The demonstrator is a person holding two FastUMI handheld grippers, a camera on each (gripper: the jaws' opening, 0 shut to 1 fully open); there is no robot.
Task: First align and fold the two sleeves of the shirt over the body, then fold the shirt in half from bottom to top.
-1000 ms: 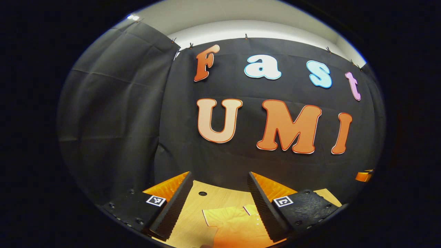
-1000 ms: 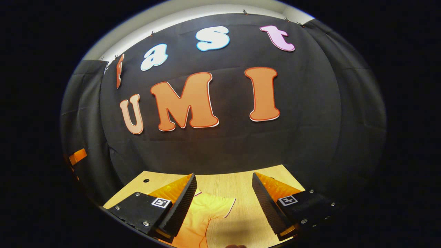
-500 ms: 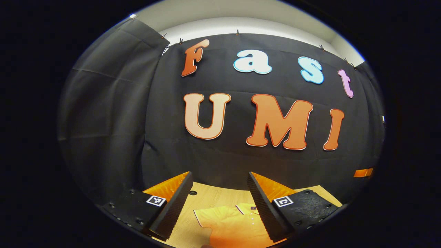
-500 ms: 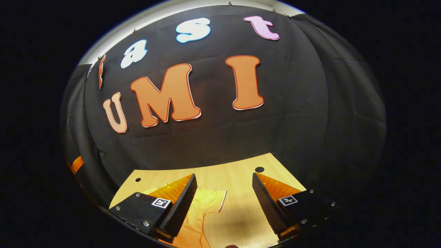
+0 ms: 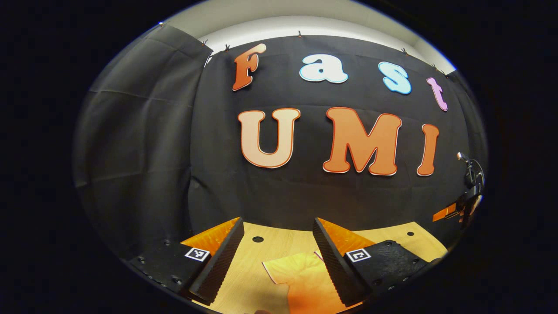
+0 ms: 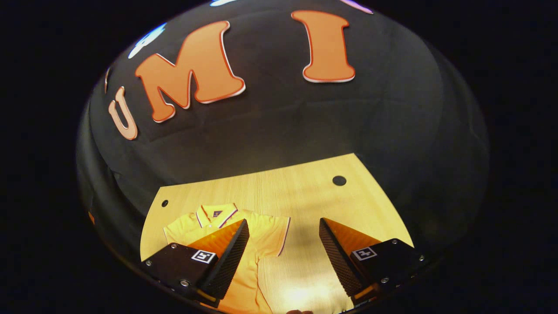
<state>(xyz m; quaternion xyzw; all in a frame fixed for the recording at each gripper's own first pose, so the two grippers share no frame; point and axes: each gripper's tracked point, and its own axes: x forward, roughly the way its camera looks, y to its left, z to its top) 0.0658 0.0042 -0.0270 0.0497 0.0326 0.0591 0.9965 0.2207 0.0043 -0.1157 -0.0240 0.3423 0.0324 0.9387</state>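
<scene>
You are tipping your right gripper (image 6: 283, 257) downward: a second ago its view was mostly booth wall, and now the table (image 6: 283, 187) and the yellow shirt (image 6: 261, 235) are sliding up between and left of its spread, empty fingers, collar and one sleeve (image 6: 274, 235) lying flat and unfolded. Your left gripper (image 5: 277, 261) is also holding its fingers wide apart with nothing between them, the other sleeve (image 5: 287, 272) sitting between them, close to the right finger. That suggests you are lining up for the first sleeve fold; nothing is grasped yet.
</scene>
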